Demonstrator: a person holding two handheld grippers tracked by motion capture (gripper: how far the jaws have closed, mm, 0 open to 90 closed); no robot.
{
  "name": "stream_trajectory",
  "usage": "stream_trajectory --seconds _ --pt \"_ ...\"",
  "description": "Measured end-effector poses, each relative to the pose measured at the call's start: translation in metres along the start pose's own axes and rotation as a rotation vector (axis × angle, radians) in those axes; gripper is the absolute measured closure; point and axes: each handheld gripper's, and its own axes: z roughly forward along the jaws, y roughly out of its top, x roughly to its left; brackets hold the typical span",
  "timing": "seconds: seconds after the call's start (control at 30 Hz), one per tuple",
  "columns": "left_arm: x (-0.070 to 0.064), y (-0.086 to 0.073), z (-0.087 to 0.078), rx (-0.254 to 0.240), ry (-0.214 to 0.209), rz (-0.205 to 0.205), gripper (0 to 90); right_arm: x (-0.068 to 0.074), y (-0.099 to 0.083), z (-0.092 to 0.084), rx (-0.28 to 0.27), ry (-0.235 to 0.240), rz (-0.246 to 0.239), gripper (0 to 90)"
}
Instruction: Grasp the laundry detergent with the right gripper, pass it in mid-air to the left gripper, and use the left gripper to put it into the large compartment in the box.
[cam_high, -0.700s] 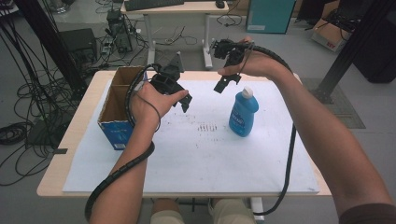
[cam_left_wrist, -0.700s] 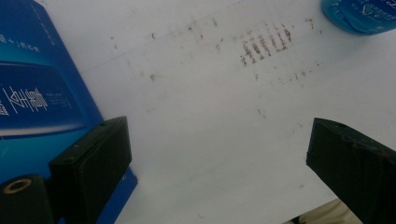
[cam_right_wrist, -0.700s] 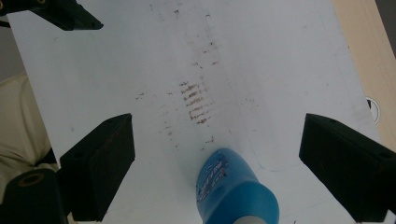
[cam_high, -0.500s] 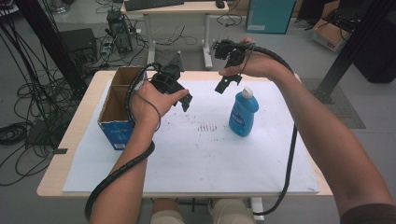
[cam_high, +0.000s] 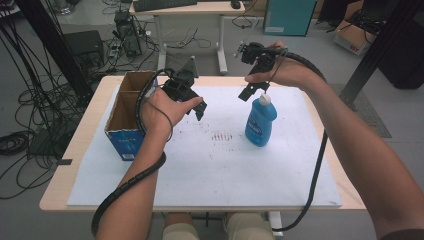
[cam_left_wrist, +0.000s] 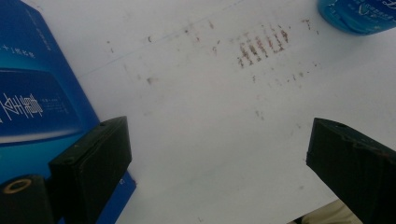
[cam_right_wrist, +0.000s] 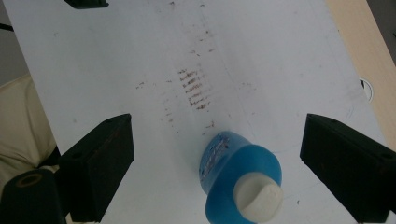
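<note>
While both jaws gape, right gripper (cam_high: 251, 90) hovers over bottle (cam_high: 260, 120), left gripper (cam_high: 192, 102) raised

Left gripper (cam_high: 192, 102), right gripper (cam_high: 252, 90) — both held raised, gaping

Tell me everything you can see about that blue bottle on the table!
The blue bottle looks like see-through blue plastic with a white cap and a label with pale writing that is too blurry to read. It stands upright on the white sheet covering the table, right of some brownish smudges. Nothing grips it: the right gripper hovers just above the cap, open, its fingers on either side.
</note>
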Motion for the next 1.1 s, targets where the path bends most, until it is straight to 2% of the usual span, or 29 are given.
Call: stream_trajectory --seconds 0.03,0.13,0.27,0.43,0.5,0.57,0.6,0.77,0.8,0.83,0.97,1.0,1.03,1.1 --pt "0.0 0.0 0.0 -0.001 0.0 0.0 7.1 -0.001 -0.003 -0.001 -0.003 -0.002 -0.012 9.9" --pt "-0.001 0.001 0.001 -0.001 -0.006 0.003 7.1 0.001 -0.013 -0.006 -0.01 -0.015 0.018 9.9" --pt "-0.003 0.002 0.002 -0.002 -0.014 0.009 7.1 0.0 -0.027 -0.016 -0.02 -0.029 0.021 9.9" --pt "-0.005 0.002 0.002 -0.001 -0.015 0.021 7.1 0.001 -0.043 -0.024 -0.04 -0.038 0.052 9.6" --pt "-0.007 0.001 0.002 0.001 -0.017 0.023 7.0 0.002 -0.056 -0.028 -0.043 -0.048 0.061 9.3" --pt "-0.008 0.0 0.003 -0.001 -0.016 0.026 7.1 0.002 -0.06 -0.029 -0.046 -0.051 0.069 9.3" --pt "-0.008 0.0 0.002 0.0 -0.019 0.028 7.0 0.004 -0.069 -0.032 -0.057 -0.058 0.091 9.3" --pt "-0.011 -0.003 0.001 -0.004 -0.015 0.035 7.0 0.007 -0.093 -0.038 -0.083 -0.068 0.119 9.1" --pt "-0.011 -0.003 0.001 -0.007 -0.016 0.034 7.0 0.007 -0.093 -0.038 -0.083 -0.068 0.119 9.1" --pt "-0.011 -0.003 0.001 -0.009 -0.018 0.034 7.0 0.008 -0.103 -0.04 -0.098 -0.075 0.135 9.0" --pt "-0.013 -0.004 0.002 -0.011 -0.02 0.047 7.0 0.01 -0.115 -0.04 -0.118 -0.079 0.169 8.7" --pt "-0.014 -0.004 0.002 -0.008 -0.022 0.056 7.0 0.011 -0.125 -0.037 -0.129 -0.082 0.183 8.3" --pt "-0.014 -0.004 0.002 -0.008 -0.022 0.056 7.0 0.011 -0.125 -0.037 -0.129 -0.082 0.183 8.3" --pt "-0.015 -0.003 0.002 -0.013 -0.025 0.063 7.0 0.011 -0.137 -0.029 -0.142 -0.08 0.202 8.1"
